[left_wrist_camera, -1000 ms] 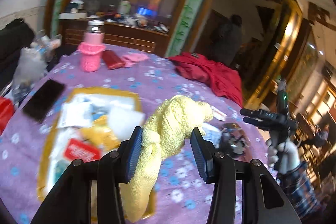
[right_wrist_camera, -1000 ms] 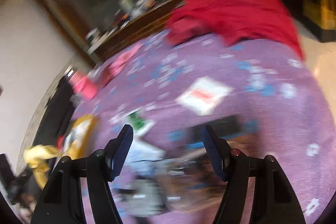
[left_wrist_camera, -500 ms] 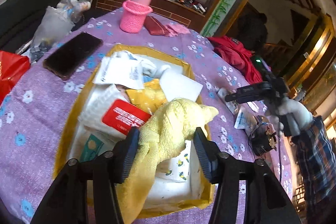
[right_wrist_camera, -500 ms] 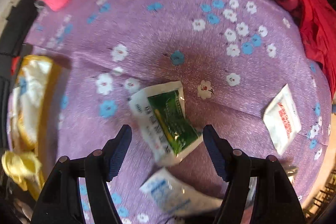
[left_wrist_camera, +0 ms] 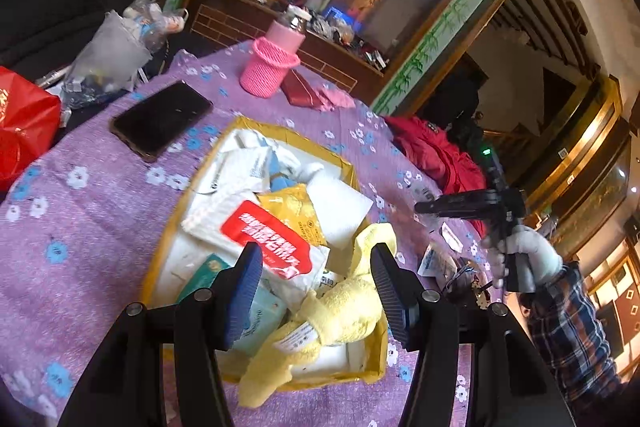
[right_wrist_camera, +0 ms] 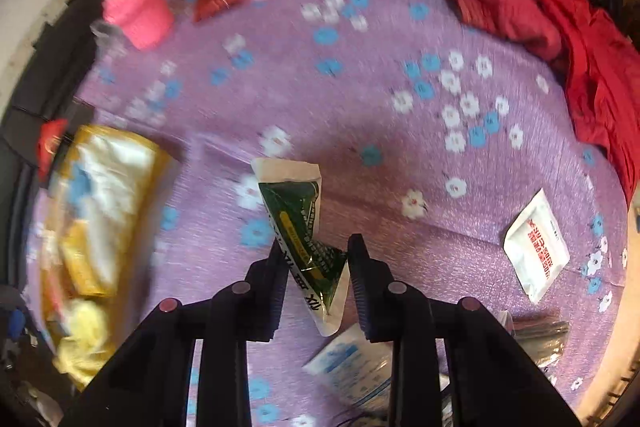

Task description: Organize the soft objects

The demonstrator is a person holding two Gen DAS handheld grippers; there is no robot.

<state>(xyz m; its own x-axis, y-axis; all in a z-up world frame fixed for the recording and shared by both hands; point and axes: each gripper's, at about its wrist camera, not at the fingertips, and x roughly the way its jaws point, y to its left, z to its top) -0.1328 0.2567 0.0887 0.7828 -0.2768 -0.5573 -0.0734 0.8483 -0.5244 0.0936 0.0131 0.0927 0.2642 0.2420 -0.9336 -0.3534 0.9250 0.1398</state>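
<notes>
My left gripper [left_wrist_camera: 316, 267] is open above the near end of a yellow cardboard box [left_wrist_camera: 256, 127] full of soft packets. A yellow towel [left_wrist_camera: 340, 311] lies loose in the box's near right corner, draped over its rim. My right gripper [right_wrist_camera: 316, 259] is shut on a green and white packet [right_wrist_camera: 300, 223], held lifted above the purple flowered cloth [right_wrist_camera: 360, 75]. The box [right_wrist_camera: 156, 147] and towel [right_wrist_camera: 84, 331] sit at the left of the right wrist view. The right gripper also shows in the left wrist view [left_wrist_camera: 424, 207].
A black phone [left_wrist_camera: 160, 119], a pink cup [left_wrist_camera: 268, 67], a red wallet [left_wrist_camera: 300, 93] and a red bag [left_wrist_camera: 20, 123] lie around the box. A red garment [right_wrist_camera: 560, 27] covers the far right. A white and red packet [right_wrist_camera: 536, 251] and a blue packet [right_wrist_camera: 352, 359] lie near the right gripper.
My left gripper opened and let the yellow towel drop into the box. My right gripper closed on the green packet and lifted it off the cloth.
</notes>
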